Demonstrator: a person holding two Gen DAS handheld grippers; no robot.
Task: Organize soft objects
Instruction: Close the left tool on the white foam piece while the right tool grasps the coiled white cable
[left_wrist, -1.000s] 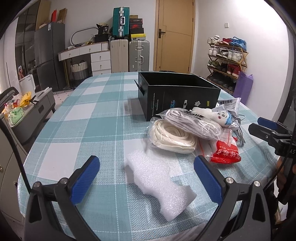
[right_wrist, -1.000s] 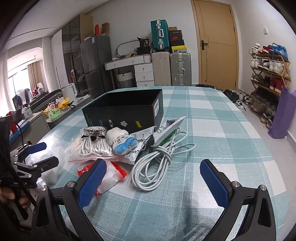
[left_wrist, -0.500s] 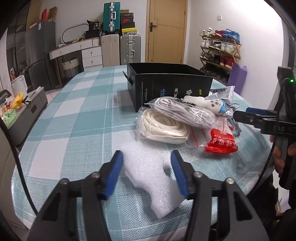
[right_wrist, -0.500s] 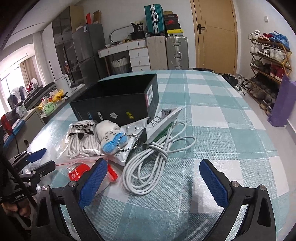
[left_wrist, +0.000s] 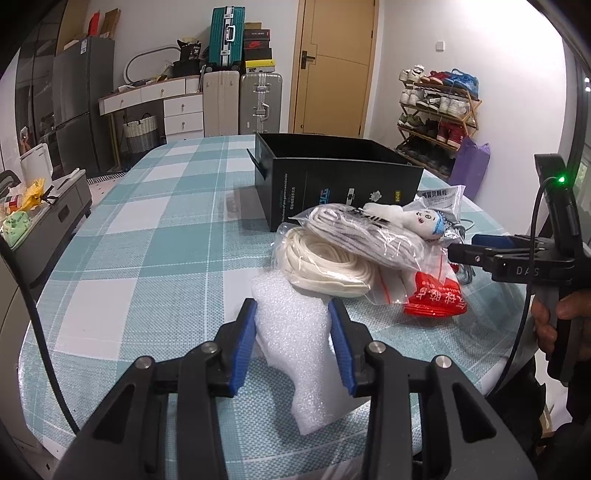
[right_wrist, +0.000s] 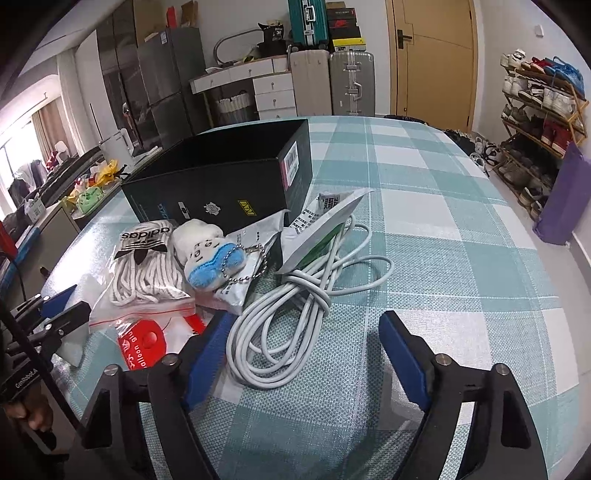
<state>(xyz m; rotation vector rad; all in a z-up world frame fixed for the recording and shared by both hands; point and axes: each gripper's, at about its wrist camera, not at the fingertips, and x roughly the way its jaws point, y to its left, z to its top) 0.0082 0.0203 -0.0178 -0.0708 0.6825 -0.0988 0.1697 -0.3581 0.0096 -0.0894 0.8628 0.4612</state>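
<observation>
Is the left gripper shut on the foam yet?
Yes. The left gripper has just closed; both blue pads touch the foam's sides.

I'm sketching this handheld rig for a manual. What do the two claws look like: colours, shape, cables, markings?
Both are black plastic frames with silver rivets and flat blue pads on the fingers. The left claw has a thin black cable curving along its left. The right claw looks the same; seen side-on, its body is stamped "DAS", carries a black box with a green light and a black cable.
</observation>
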